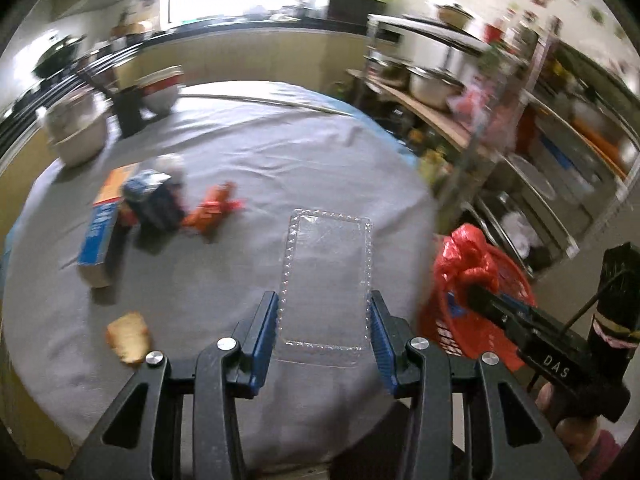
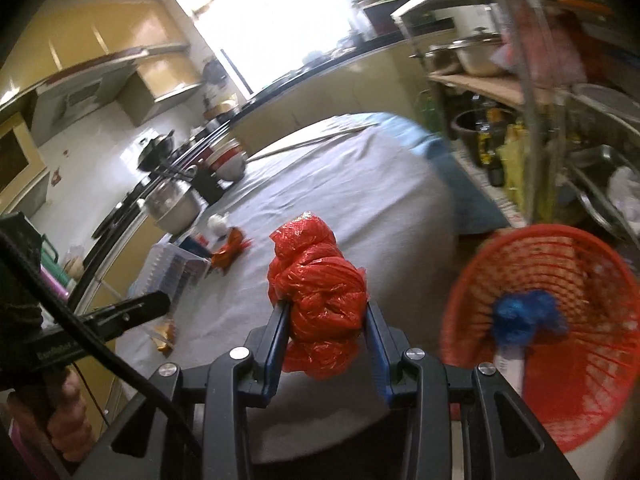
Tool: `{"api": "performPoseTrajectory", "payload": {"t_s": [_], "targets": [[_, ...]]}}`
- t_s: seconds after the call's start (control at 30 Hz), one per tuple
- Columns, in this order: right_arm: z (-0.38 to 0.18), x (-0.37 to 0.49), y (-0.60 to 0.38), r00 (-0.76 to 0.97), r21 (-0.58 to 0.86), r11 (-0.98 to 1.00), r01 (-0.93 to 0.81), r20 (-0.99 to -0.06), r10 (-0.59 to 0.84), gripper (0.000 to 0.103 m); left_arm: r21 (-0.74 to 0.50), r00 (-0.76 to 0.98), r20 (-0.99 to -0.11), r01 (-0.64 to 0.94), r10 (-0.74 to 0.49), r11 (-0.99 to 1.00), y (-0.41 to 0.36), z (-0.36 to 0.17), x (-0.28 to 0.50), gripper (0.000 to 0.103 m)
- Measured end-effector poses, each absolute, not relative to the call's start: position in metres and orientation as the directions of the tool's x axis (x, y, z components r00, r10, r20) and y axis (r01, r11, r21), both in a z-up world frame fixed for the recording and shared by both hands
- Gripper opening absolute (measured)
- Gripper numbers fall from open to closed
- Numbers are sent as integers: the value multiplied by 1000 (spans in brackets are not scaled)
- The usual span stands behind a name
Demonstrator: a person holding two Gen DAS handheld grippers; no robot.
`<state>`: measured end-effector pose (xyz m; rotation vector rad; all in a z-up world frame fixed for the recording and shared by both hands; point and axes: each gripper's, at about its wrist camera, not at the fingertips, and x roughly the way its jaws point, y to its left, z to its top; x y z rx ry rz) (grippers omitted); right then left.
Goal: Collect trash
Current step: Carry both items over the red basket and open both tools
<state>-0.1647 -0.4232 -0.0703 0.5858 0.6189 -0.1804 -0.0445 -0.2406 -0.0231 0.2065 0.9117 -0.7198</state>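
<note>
My left gripper [image 1: 323,300] is shut on a clear plastic clamshell tray [image 1: 328,264] and holds it over the grey-clothed table [image 1: 248,152]. My right gripper [image 2: 326,312] is shut on a crumpled red plastic bag [image 2: 320,280], held above the table's near right edge beside the red mesh basket [image 2: 568,280]. The basket holds a blue crumpled bag [image 2: 524,316] and a white item. In the left wrist view the red bag [image 1: 468,256] and basket [image 1: 508,280] show at right. On the table lie a blue-orange box [image 1: 102,224], a dark blue packet [image 1: 154,200], an orange wrapper [image 1: 214,210] and a bread piece [image 1: 130,336].
A metal pot [image 1: 76,128], a black holder [image 1: 130,110] and stacked bowls [image 1: 162,88] stand at the table's far left. A metal rack [image 1: 532,128] with pots and pans stands to the right. The kitchen counter [image 1: 256,40] runs behind the table.
</note>
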Motion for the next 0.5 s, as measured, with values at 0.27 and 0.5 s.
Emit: {"api": "performPoseTrajectory", "payload": {"t_s": [0.27,0.5], "targets": [[-83,-244,-483,770,471,728,498,-626,-122,40,-137,279,-810,766,-516,629,-314,-38,-82,46],[-101,-293,-523,720,485,621,616,-666,-194,40,-151,182,-834,832,-520,534,-380,-49,-103,47]]}}
